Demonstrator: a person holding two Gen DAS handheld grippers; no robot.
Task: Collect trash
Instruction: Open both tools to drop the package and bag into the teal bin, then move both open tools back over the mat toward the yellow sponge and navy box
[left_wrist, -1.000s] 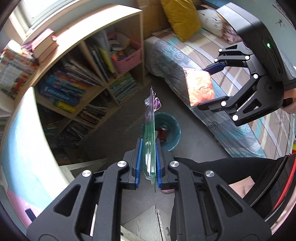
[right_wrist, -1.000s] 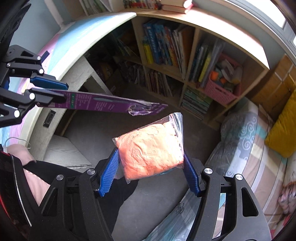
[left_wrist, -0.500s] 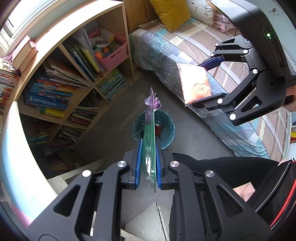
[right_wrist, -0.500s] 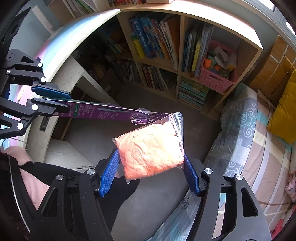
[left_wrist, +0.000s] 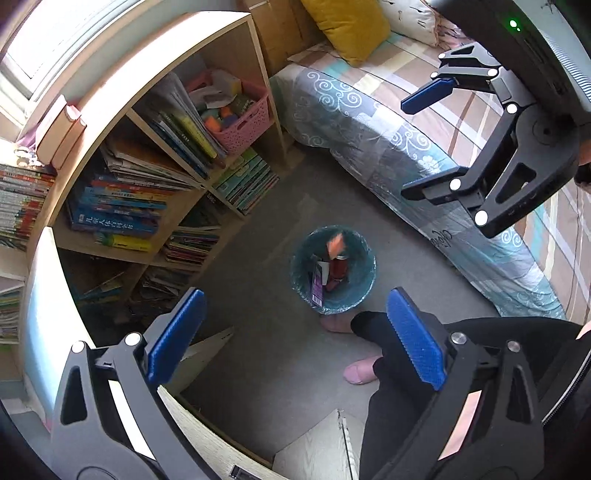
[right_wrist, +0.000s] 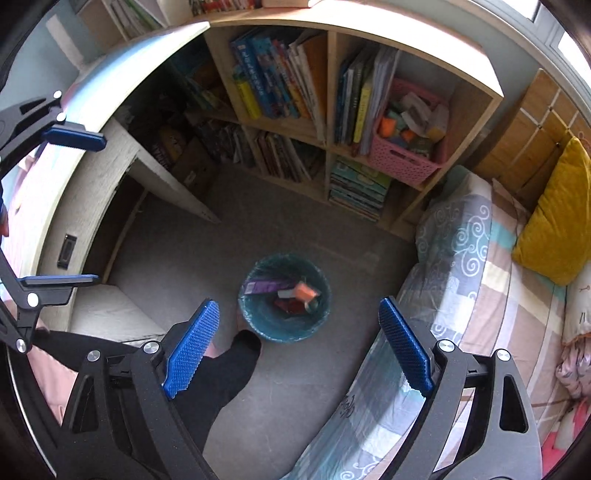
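Observation:
A teal trash bin stands on the grey floor; it also shows in the right wrist view. Inside it lie the purple package, the orange bag and a red can. My left gripper is open and empty, high above the bin. My right gripper is open and empty too, also above the bin. The right gripper shows at the upper right of the left wrist view. The left gripper shows at the left edge of the right wrist view.
A wooden bookshelf with books and a pink basket stands behind the bin. A bed with a yellow pillow lies to the right. The person's legs and feet are beside the bin. A desk edge is at the left.
Both grippers opened. The purple package left the left gripper and the orange bag left the right gripper; both now lie in the bin.

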